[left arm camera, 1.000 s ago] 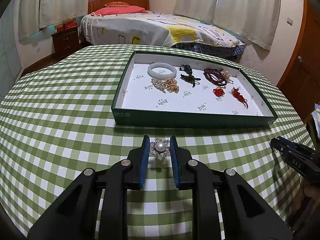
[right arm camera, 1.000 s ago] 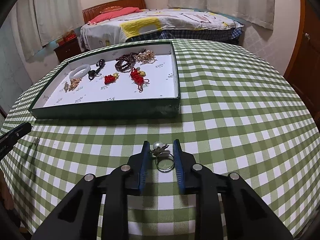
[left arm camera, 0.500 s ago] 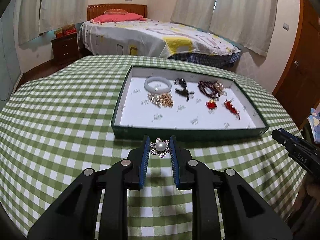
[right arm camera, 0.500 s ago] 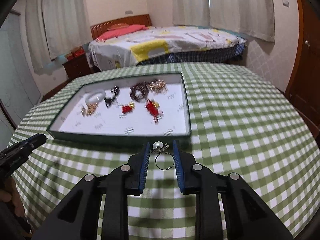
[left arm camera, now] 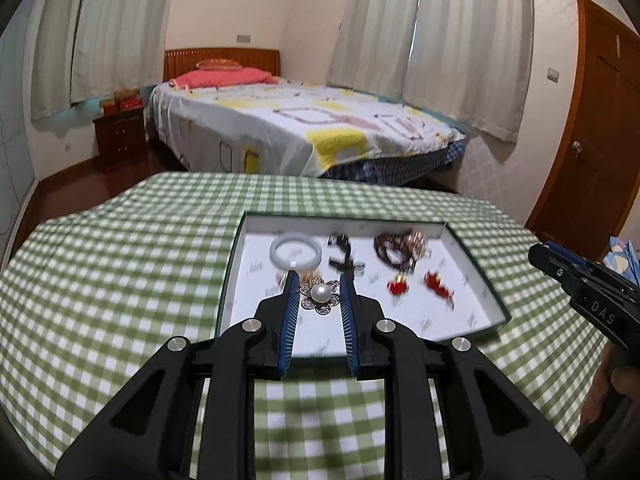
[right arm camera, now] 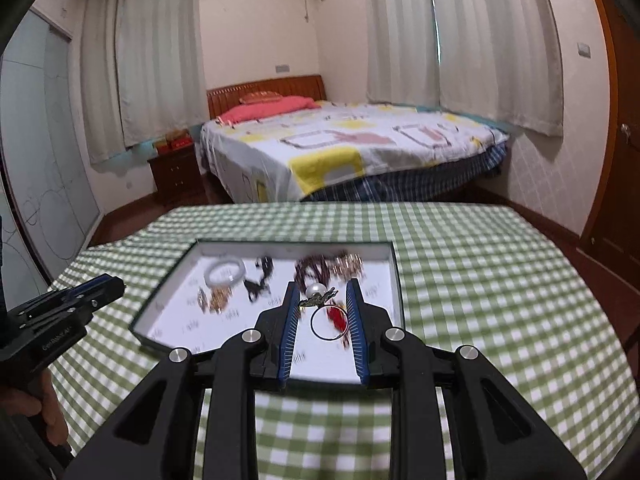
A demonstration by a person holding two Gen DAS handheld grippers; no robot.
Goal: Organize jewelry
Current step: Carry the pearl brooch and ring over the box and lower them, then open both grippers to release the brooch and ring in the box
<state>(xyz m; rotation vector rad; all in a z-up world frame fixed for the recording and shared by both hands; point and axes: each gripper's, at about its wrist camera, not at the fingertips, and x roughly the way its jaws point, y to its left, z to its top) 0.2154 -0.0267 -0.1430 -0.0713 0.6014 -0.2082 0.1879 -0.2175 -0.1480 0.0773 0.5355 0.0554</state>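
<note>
Two pieces are airborne over the green tray [left arm camera: 486, 280]: your left gripper [left arm camera: 319, 294] has its jaws closed on a pearl flower brooch [left arm camera: 320, 295], your right gripper [right arm camera: 322, 307] pinches a pearl ring [right arm camera: 325, 312]. Lower each onto bare white lining near the tray's front edge, clear of the bangle [left arm camera: 296, 251] and red charms [left arm camera: 438, 283], before you let the jaws part.

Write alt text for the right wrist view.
The right gripper holds a pearl ring between its blue-padded fingers, above a green tray of jewelry on a green checked tablecloth. A bed stands behind.
</note>
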